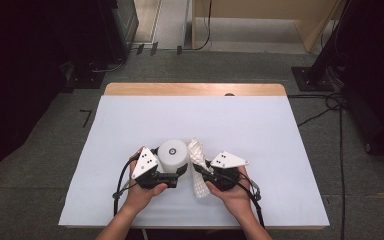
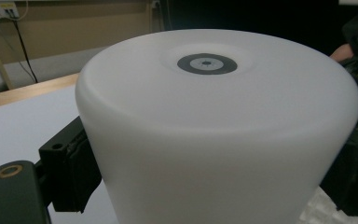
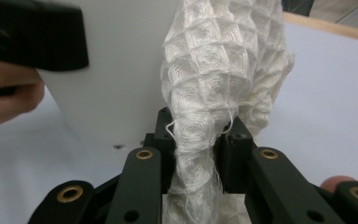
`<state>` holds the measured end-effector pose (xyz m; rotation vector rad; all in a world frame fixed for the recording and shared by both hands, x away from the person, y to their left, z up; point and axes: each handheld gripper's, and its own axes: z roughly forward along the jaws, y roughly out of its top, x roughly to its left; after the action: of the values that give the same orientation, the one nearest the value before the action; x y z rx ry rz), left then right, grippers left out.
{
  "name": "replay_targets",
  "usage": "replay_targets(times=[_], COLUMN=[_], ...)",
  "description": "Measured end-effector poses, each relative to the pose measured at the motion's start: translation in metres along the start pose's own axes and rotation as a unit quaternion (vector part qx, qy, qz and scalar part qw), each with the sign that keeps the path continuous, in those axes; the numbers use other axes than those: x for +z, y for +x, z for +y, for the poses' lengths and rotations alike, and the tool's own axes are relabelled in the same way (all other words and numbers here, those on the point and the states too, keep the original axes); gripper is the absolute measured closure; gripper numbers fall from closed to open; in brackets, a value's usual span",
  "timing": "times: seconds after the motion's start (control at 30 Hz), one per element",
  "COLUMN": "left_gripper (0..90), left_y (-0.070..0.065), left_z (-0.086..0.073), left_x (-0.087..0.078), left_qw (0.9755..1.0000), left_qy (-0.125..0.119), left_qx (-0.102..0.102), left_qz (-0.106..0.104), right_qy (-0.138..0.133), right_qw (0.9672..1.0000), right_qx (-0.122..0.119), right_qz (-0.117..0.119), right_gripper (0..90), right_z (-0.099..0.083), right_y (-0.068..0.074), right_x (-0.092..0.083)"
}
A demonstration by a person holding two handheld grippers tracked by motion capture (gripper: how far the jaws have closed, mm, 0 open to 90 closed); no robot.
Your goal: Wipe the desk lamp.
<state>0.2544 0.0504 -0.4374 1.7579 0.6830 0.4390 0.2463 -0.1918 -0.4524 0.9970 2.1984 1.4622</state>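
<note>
A white cylinder (image 1: 173, 155) with a small dark ring on its top stands on the white table cover (image 1: 240, 120), near the front middle. My left gripper (image 1: 170, 169) is shut on it, one jaw on each side of its wall; in the left gripper view the cylinder (image 2: 214, 130) is very close. A white waffle-weave cloth (image 1: 198, 152) hangs bunched against the cylinder's right side. My right gripper (image 1: 203, 173) is shut on this cloth (image 3: 219, 60), pinching it between the pads (image 3: 198, 140). The cylinder (image 3: 116, 70) stands just behind the cloth.
The table's wooden far edge (image 1: 195, 89) shows beyond the white cover. Cables (image 1: 330, 105) lie on the grey floor at the right, and dark equipment stands at both back corners. The left hand's finger (image 3: 4, 98) is close at the left of the right gripper view.
</note>
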Motion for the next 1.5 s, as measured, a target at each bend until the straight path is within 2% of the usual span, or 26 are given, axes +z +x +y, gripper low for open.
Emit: replay_targets(times=[0.1, 0.2, 0.33, 0.4, 0.5, 0.63, 0.8, 0.83, 0.9, 0.97, 1.03, 1.1, 1.17, 1.3, 1.4, 1.5], left_gripper=[8.6, 8.6, 8.6, 8.6, 8.6, 8.2, 1.8, 1.8, 1.8, 1.8, 1.8, 3.6, 7.0, 8.1, 8.2, 8.2], left_y=[-0.002, -0.003, 0.002, 0.003, 0.002, 0.000, -0.008, -0.011, -0.018, -0.026, -0.029, -0.031, -0.030, -0.023, -0.016, -0.014], left_z=[-0.003, -0.008, -0.018, -0.022, -0.026, -0.027, -0.023, -0.022, -0.023, -0.026, -0.029, -0.031, -0.030, -0.027, -0.020, -0.013], left_x=[0.004, 0.009, 0.016, 0.020, 0.023, 0.022, 0.018, 0.018, 0.020, 0.027, 0.033, 0.035, 0.033, 0.028, 0.021, 0.013], left_qw=[0.9999, 0.9993, 0.9988, 0.9978, 0.9976, 0.9972, 0.9956, 0.9949, 0.9917, 0.9853, 0.9825, 0.9797, 0.9817, 0.9872, 0.9927, 0.9967], left_qy=[0.006, 0.016, 0.031, 0.042, 0.048, 0.044, 0.026, 0.023, 0.028, 0.044, 0.062, 0.072, 0.066, 0.058, 0.038, 0.015], left_qx=[0.009, 0.026, 0.016, 0.023, 0.026, 0.027, 0.021, 0.018, 0.013, 0.011, 0.002, 0.003, -0.003, -0.008, -0.018, -0.012], left_qz=[0.001, 0.022, 0.036, 0.046, 0.043, 0.054, 0.087, 0.096, 0.124, 0.165, 0.176, 0.187, 0.179, 0.148, 0.113, 0.079], right_qy=[-0.028, -0.043, -0.037, -0.032, -0.028, -0.023, -0.020, -0.019, -0.019, -0.018, -0.017, -0.015, -0.013, -0.008, -0.006, -0.003], right_qw=[0.9996, 0.9991, 0.9990, 0.9988, 0.9984, 0.9982, 0.9982, 0.9982, 0.9980, 0.9979, 0.9978, 0.9977, 0.9976, 0.9976, 0.9980, 0.9985], right_qx=[-0.002, -0.007, 0.008, 0.018, 0.026, 0.032, 0.030, 0.030, 0.034, 0.034, 0.034, 0.033, 0.036, 0.036, 0.033, 0.030], right_qz=[0.004, -0.001, -0.022, -0.033, -0.042, -0.045, -0.047, -0.048, -0.049, -0.053, -0.054, -0.057, -0.057, -0.057, -0.054, -0.046], right_gripper=[72.7, 72.7, 72.7, 72.8, 72.7, 72.7, 72.7, 72.7, 72.7, 72.7, 72.7, 72.7, 72.7, 72.7, 72.7, 72.7], right_z=[0.008, 0.013, 0.009, 0.005, 0.001, -0.001, -0.003, -0.003, -0.004, -0.004, -0.005, -0.006, -0.007, -0.009, -0.010, -0.009], right_y=[0.002, 0.000, -0.012, -0.018, -0.024, -0.026, -0.028, -0.028, -0.030, -0.031, -0.032, -0.033, -0.034, -0.033, -0.031, -0.025], right_x=[-0.010, -0.018, -0.020, -0.019, -0.017, -0.016, -0.016, -0.016, -0.016, -0.016, -0.016, -0.016, -0.015, -0.012, -0.010, -0.007])
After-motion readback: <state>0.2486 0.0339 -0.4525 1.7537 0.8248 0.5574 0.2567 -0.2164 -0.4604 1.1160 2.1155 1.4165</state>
